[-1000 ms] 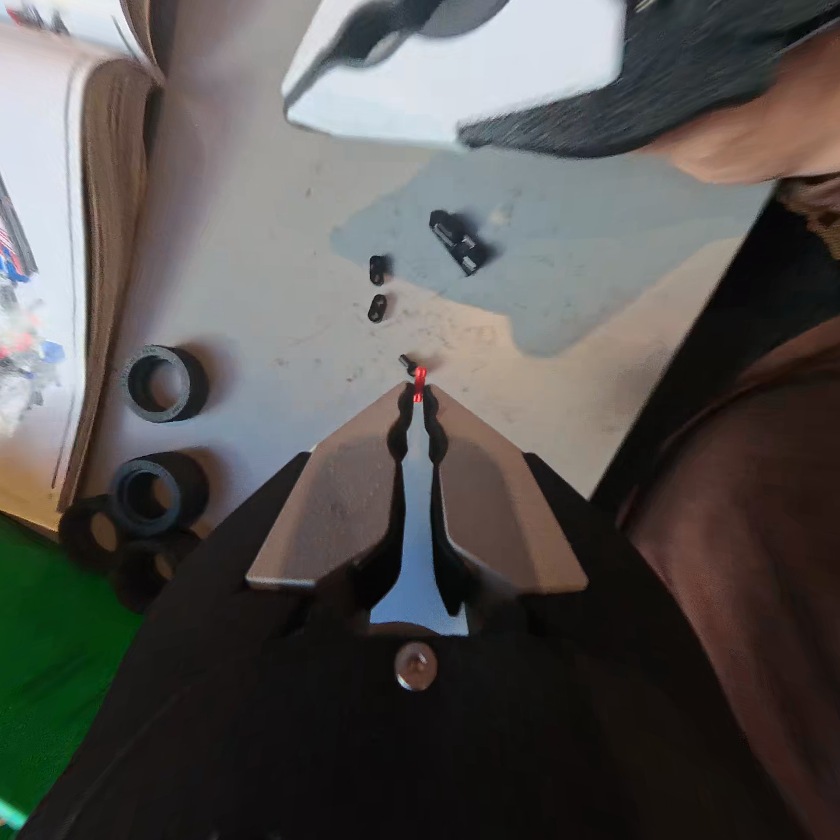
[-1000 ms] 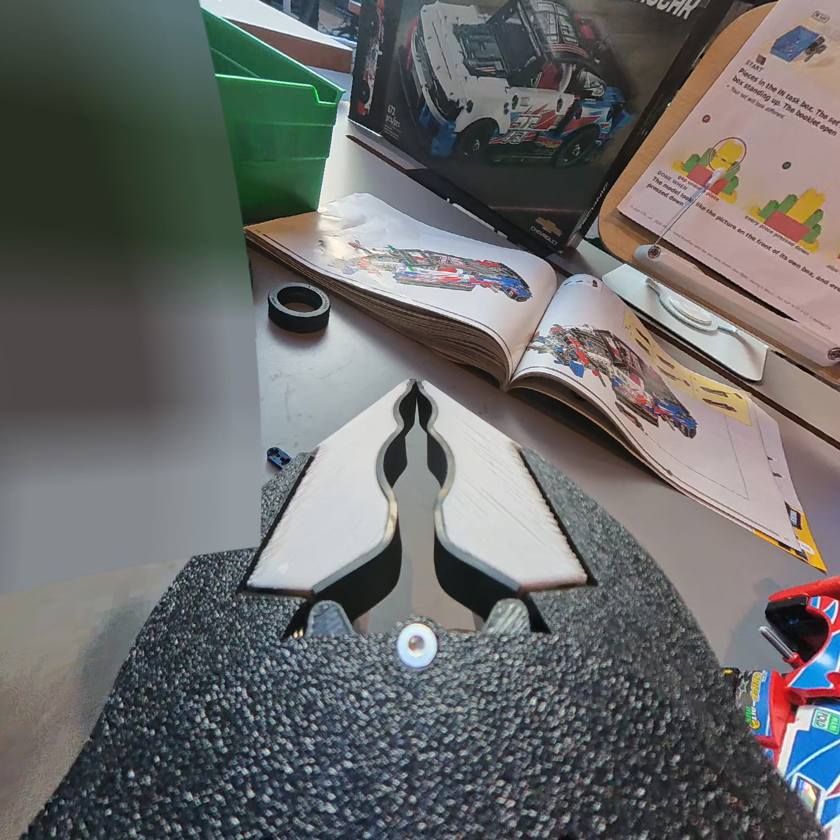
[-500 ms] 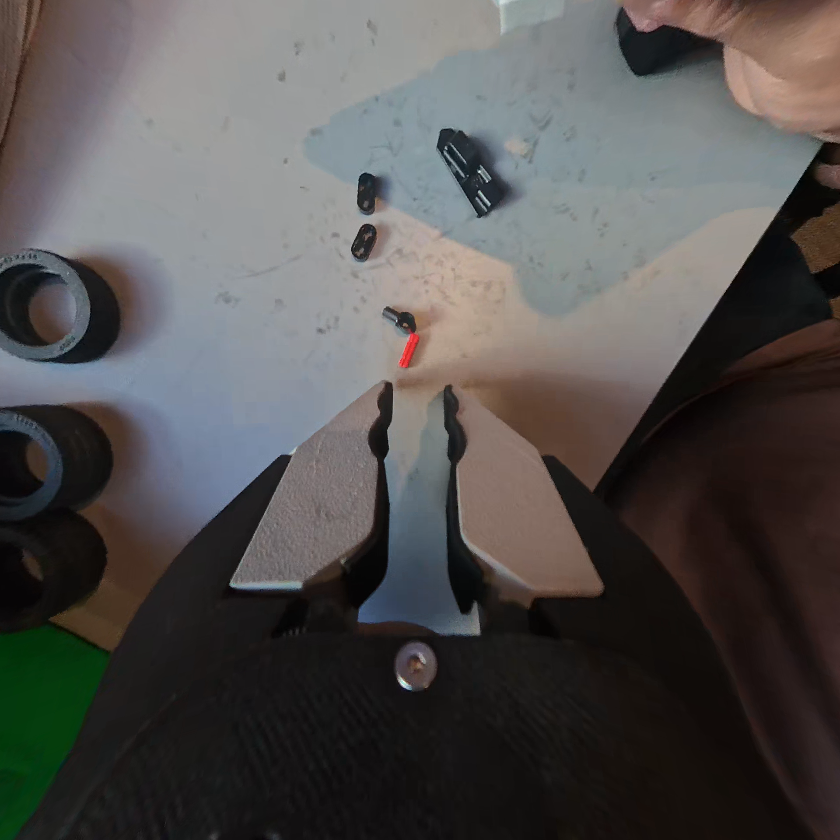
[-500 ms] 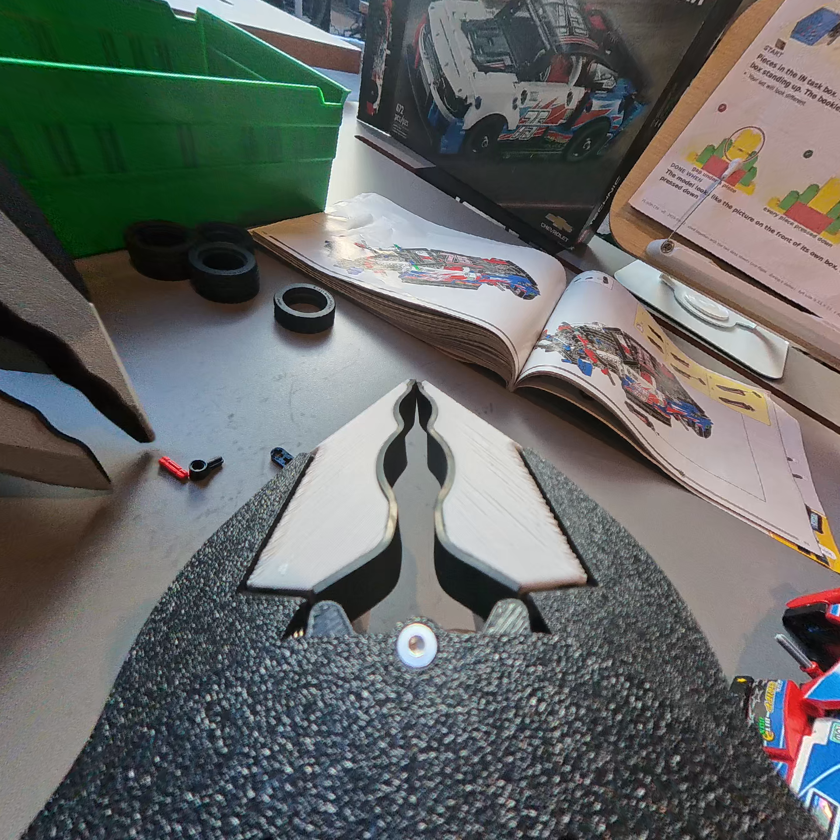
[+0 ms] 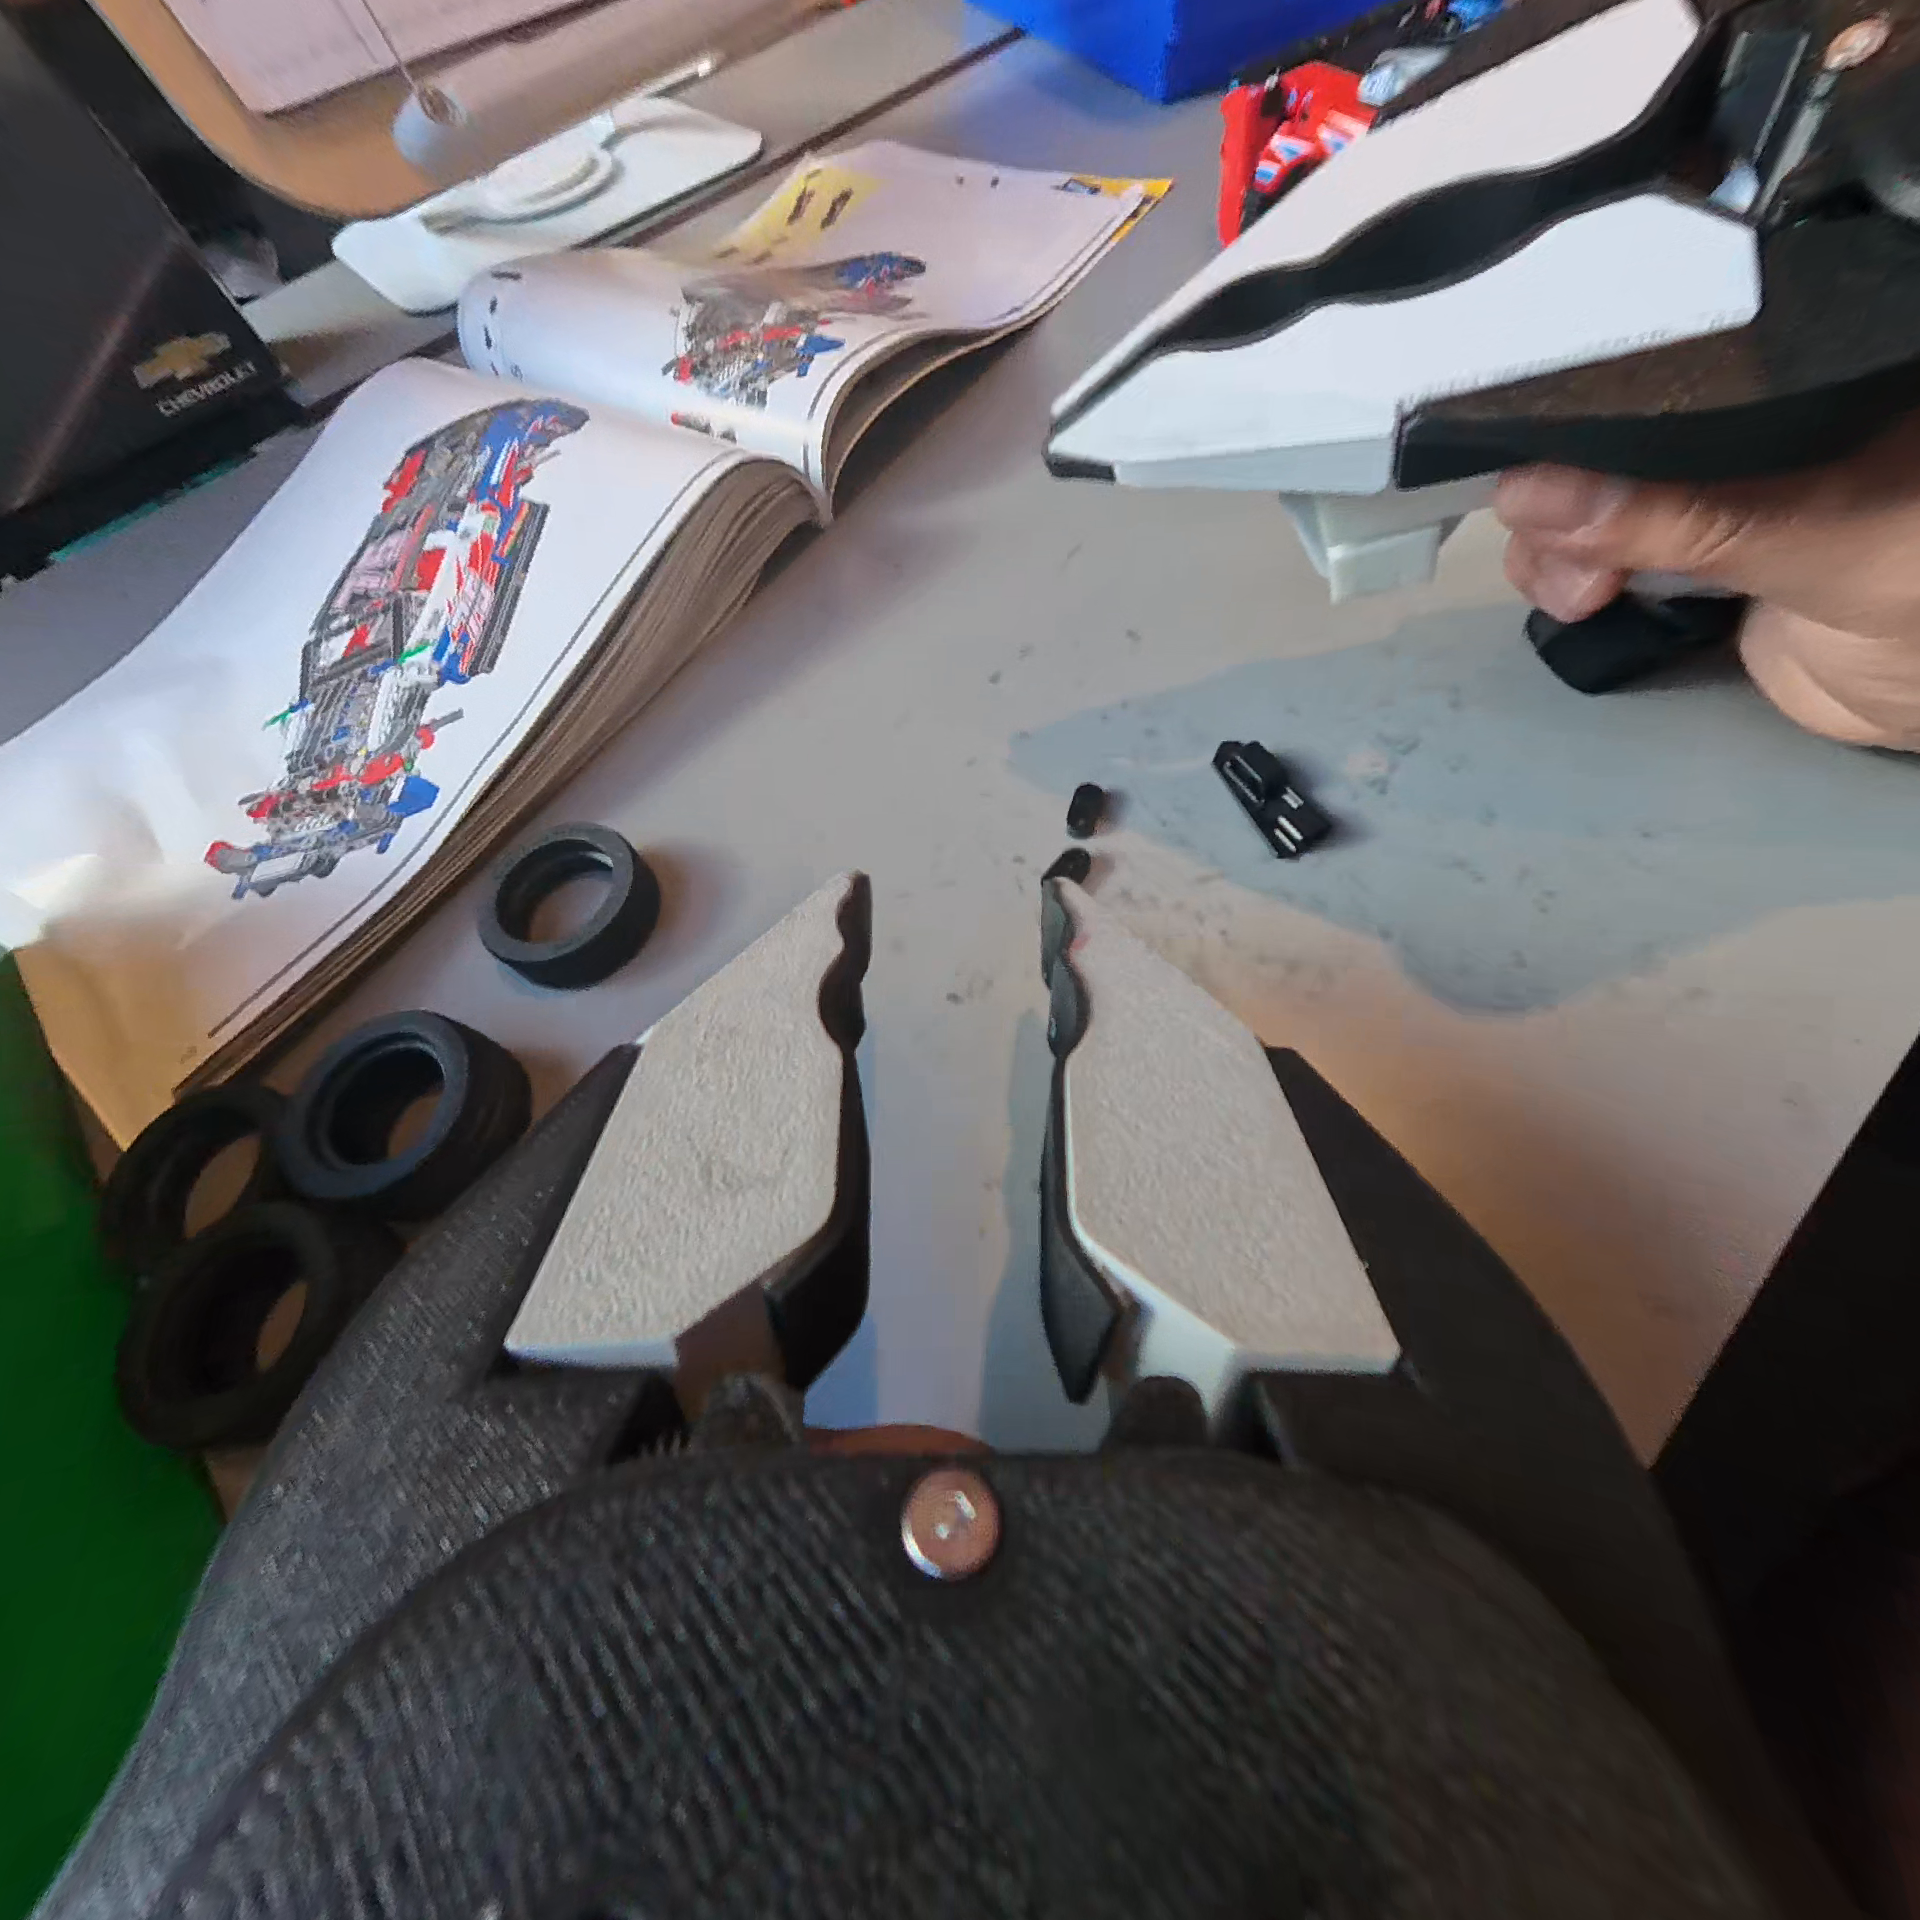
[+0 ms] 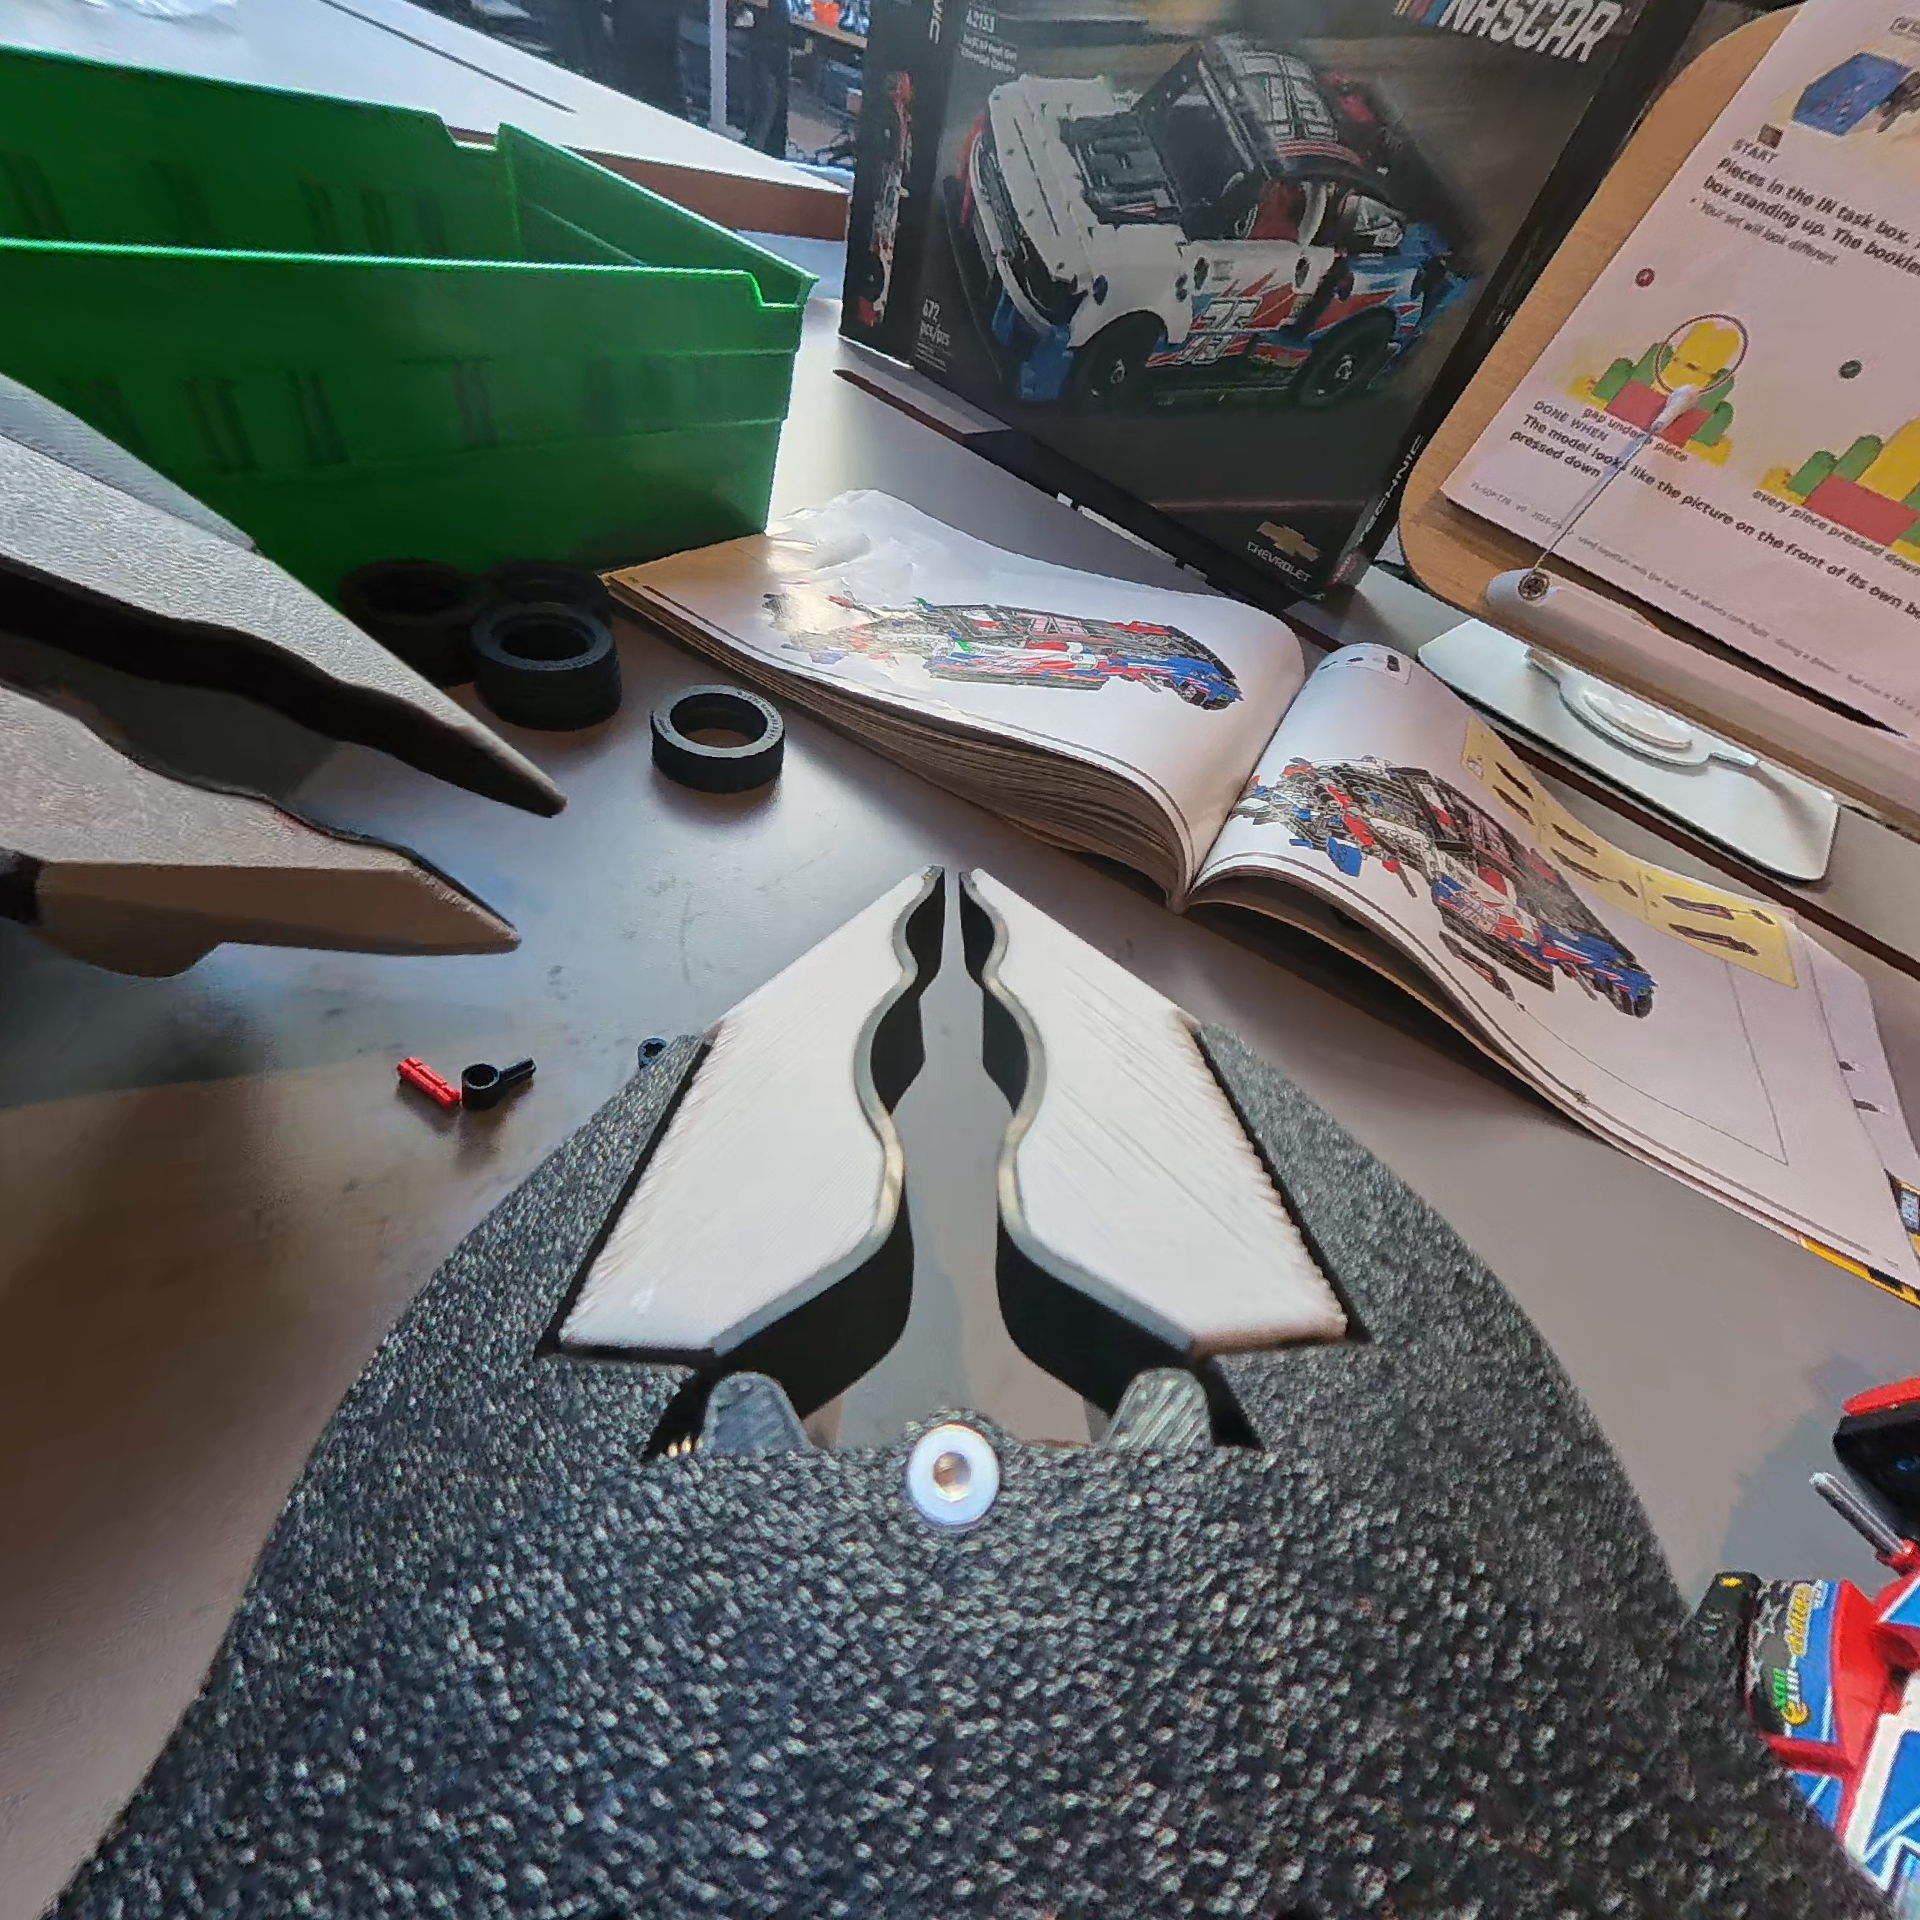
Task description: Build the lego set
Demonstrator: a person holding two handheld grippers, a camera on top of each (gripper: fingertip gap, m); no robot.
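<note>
Two hand-held grippers over a counter (image 6: 727,935) strewn with lego pieces.

The left hand-held gripper (image 5: 956,904) is spread open and empty; the right hand-held gripper (image 6: 951,883) is nearly closed, holding nothing. Four black tyres (image 6: 717,740) lie ahead-left of the right one, beside one open instruction booklet (image 6: 1039,707). One red pin (image 6: 426,1081) touches one black connector (image 6: 494,1081) just left of its fingers. The red-blue car model (image 6: 1849,1662) sits at its right.

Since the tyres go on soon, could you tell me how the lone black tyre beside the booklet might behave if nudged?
The lone tyre lies flat on its side, so it would probably slide, not roll. It looks like a hollow rubber ring, likely light and squashy.
</note>
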